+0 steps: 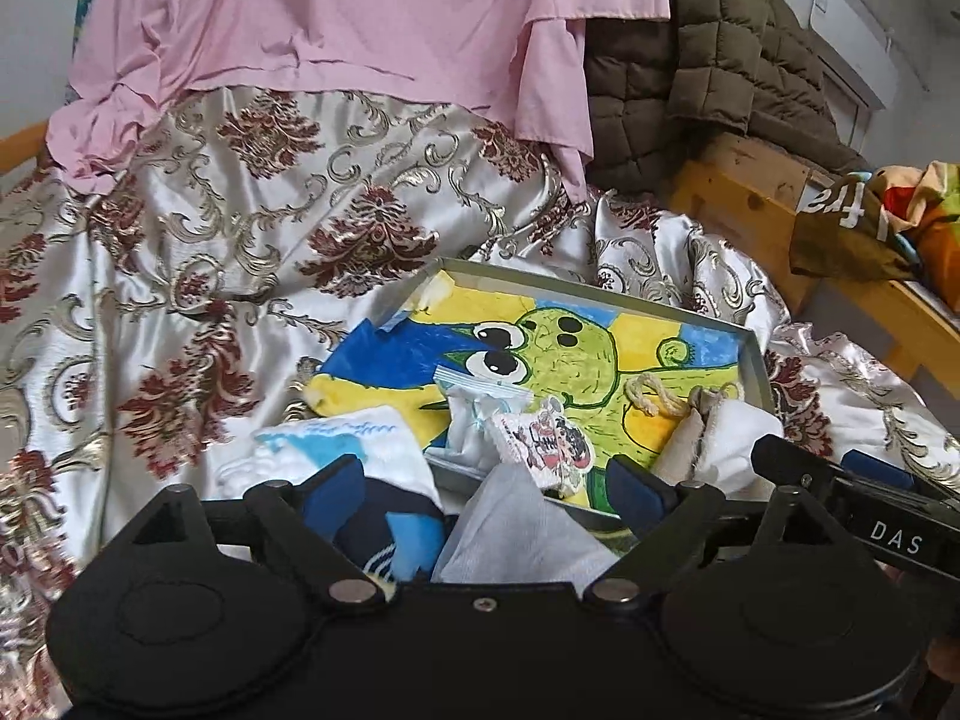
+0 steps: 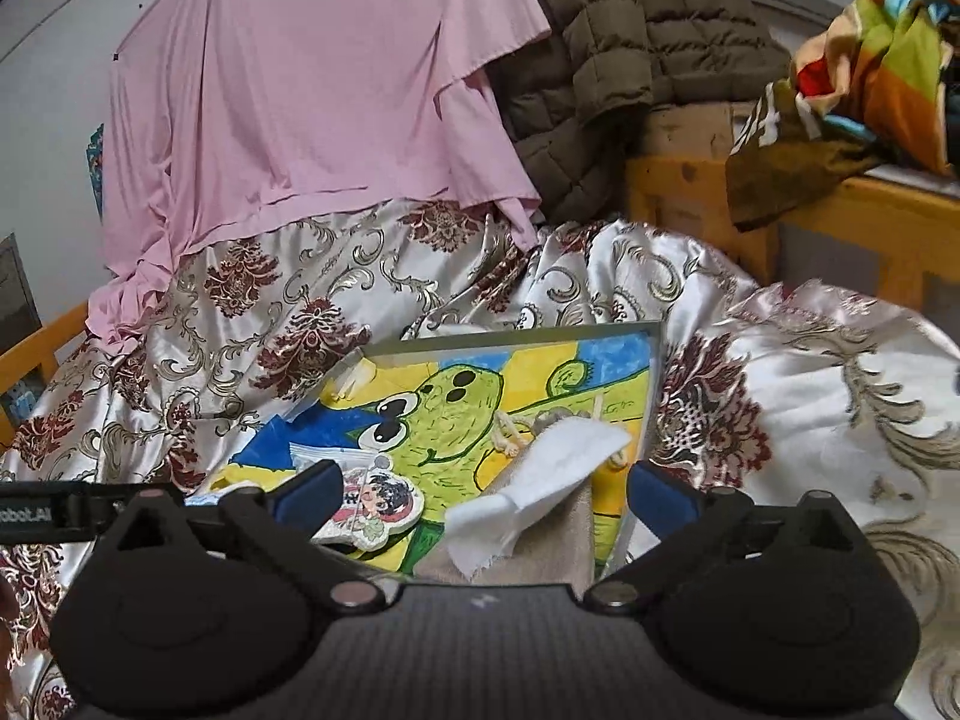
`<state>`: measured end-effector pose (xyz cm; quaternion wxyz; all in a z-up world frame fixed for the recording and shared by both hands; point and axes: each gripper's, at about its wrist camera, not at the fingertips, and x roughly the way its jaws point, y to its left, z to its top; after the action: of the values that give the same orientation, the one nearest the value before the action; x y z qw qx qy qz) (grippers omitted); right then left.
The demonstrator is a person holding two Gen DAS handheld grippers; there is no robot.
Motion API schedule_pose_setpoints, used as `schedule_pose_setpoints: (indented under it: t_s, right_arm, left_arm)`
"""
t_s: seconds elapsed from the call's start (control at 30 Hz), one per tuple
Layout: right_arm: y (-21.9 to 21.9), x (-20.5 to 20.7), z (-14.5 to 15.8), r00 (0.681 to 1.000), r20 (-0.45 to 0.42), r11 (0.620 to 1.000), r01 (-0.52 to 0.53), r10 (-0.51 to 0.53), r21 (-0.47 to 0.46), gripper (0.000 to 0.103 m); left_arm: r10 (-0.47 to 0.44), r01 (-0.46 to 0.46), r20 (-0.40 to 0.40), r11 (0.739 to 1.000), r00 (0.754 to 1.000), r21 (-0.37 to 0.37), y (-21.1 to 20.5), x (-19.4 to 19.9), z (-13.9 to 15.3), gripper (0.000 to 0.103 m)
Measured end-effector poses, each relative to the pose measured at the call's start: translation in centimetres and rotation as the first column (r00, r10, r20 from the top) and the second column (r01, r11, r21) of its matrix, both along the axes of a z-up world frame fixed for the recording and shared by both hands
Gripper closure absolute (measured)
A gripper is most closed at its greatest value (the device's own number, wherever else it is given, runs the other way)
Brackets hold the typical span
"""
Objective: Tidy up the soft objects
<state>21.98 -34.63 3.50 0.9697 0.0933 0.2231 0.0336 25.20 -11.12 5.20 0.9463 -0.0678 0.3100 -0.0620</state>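
A shallow grey tray (image 1: 600, 294) (image 2: 510, 338) lies on the patterned satin bedspread, lined with a yellow, blue and green cartoon frog towel (image 1: 576, 354) (image 2: 468, 408). In it lie a clear zip bag (image 1: 480, 414), a small cartoon-character patch (image 1: 555, 444) (image 2: 378, 504) and a beige drawstring bag (image 1: 678, 444) with a white cloth (image 2: 540, 480) on it. My left gripper (image 1: 486, 486) is open above a navy and blue sock (image 1: 384, 534) and a pale grey cloth (image 1: 516, 534), its pads off both. My right gripper (image 2: 485, 495) is open over the white cloth, holding nothing.
A pink garment (image 1: 336, 24) (image 2: 312, 96) hangs behind the bedspread (image 1: 240, 228). An olive quilted jacket (image 1: 708, 48) drapes over a wooden frame (image 1: 738, 204) at the right, where a colourful crumpled cloth (image 2: 870, 72) also lies. White and blue socks (image 1: 336, 438) sit left of the tray.
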Motion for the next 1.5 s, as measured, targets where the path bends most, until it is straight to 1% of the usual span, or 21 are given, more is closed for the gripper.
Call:
schedule_pose_setpoints:
  t_s: [0.17,0.27,0.5,0.63,0.73,0.87,1.0,1.2,1.37,1.5]
  right_arm:
    - [0.5,-2.8,0.6,1.0,0.021,1.0,0.013,-0.013,-0.007,0.0]
    - [1.1,-4.6,0.7,0.999,0.031,1.0,0.01,-0.01,-0.007,0.0]
    - [3.7,-9.0,1.2,0.998,0.066,0.998,-0.006,0.01,-0.056,0.0]
    - [4.7,-11.1,1.3,0.996,0.09,0.996,0.006,0.001,-0.085,0.0]
    - [5.1,-12.5,1.2,0.995,0.096,0.996,0.021,-0.013,-0.084,0.0]
    - [5.3,-14.2,0.9,0.995,0.094,0.997,0.041,-0.034,-0.071,0.0]
    - [5.7,-15.7,0.1,0.997,0.068,0.997,0.048,-0.044,-0.062,0.0]
    - [7.5,-17.2,-0.8,0.999,0.044,0.993,0.017,-0.012,-0.115,0.0]
    - [8.6,-17.2,-1.5,0.999,0.028,0.988,-0.011,0.015,-0.156,0.0]
    - [9.2,-16.7,-2.1,0.999,0.007,0.985,-0.031,0.033,-0.168,0.0]
  left_arm:
    - [-0.001,0.0,0.036,1.0,0.999,0.01,0.6,-3.3,0.7,0.009]
    - [0.01,-0.01,0.042,1.0,0.999,-0.009,1.2,-5.3,0.9,0.009]
    - [-0.003,0.004,0.084,1.0,0.996,-0.004,2.6,-9.9,1.3,0.005]
    - [-0.003,0.004,0.081,1.0,0.997,-0.012,3.9,-12.0,1.3,0.004]
    - [0.001,0.0,0.074,1.0,0.997,-0.016,4.9,-13.4,0.9,0.004]
    - [-0.006,0.007,0.069,1.0,0.998,-0.019,6.1,-14.9,0.3,0.003]
    - [-0.032,0.032,0.071,0.999,0.997,0.01,6.7,-16.2,-0.4,0.002]
    - [-0.02,0.02,0.053,1.0,0.998,0.012,8.0,-17.2,-1.5,0.002]
    - [-0.009,0.008,0.046,1.0,0.999,0.03,9.1,-17.7,-2.7,0.001]
    - [-0.008,0.006,0.044,0.999,0.999,0.043,9.9,-17.9,-3.5,0.001]
